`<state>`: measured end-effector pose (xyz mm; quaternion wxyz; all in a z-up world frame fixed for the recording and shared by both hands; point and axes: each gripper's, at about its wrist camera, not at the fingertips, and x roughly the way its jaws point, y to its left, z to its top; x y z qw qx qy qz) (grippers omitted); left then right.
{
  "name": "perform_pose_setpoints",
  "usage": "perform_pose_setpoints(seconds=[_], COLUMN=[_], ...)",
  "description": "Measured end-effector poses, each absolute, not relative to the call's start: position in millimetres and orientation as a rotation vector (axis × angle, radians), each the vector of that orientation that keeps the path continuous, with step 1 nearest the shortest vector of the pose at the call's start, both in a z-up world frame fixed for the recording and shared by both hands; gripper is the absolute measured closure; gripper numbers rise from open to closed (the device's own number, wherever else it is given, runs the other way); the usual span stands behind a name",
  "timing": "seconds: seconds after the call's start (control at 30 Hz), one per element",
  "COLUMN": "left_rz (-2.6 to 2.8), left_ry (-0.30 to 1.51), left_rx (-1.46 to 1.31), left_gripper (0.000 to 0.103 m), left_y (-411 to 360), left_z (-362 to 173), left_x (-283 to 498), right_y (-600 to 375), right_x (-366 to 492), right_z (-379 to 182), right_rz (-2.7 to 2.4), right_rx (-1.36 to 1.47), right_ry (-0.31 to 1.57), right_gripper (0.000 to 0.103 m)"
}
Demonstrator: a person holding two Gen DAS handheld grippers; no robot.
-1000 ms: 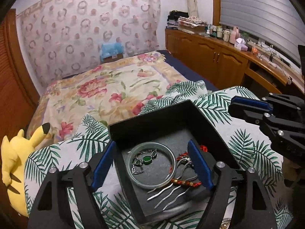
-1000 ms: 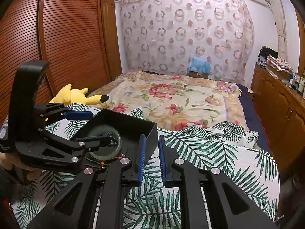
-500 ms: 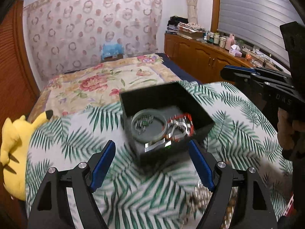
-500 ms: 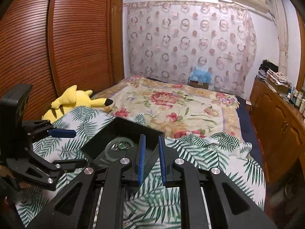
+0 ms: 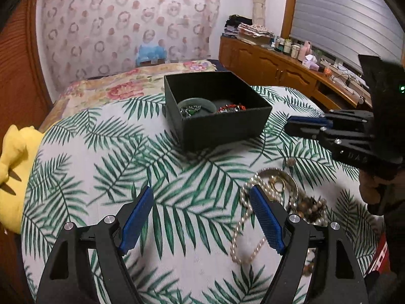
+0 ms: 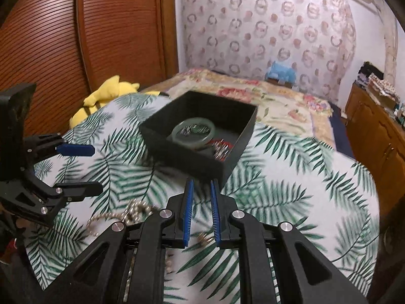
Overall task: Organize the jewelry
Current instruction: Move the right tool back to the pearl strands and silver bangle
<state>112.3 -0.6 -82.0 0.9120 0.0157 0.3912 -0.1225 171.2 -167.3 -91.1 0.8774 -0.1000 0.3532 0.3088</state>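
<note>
Left wrist view
Left gripper (image 5: 201, 217): fingers spread wide, nothing between them.
Landmark: square black box (image 5: 217, 110), matte, set on a palm-leaf cloth (image 5: 106, 167).
Box contents: green bangle (image 5: 200, 102) and red beads (image 5: 231, 107) lie inside.
Loose jewelry: pearl necklace (image 5: 246, 230) and brown beads (image 5: 312, 207), tangled on the cloth nearer the camera than the box, beside the right finger.
Surroundings: yellow plush toy (image 5: 12, 162) far left of the box.

Right wrist view
Right gripper (image 6: 201, 212): fingers narrowed to a slim gap, nothing held.
Box (image 6: 200, 136): just beyond the fingertips, unobstructed.
Pearl necklace (image 6: 121, 215): left of the fingers, partly hidden.
</note>
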Motion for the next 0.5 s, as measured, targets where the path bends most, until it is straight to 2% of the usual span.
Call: perform_pose_setpoints(seconds=[0.5], left_rz=[-0.269], left_ry=[0.814], left_rx=[0.01], left_gripper=[0.027], left_y=[-7.4], left_z=[-91.8], left_x=[74.5], right_y=[-147.3], right_x=[163.6], right_z=[-119.2], right_rz=[0.713], right_rx=[-0.244], right_ry=[0.858], right_gripper=[0.088])
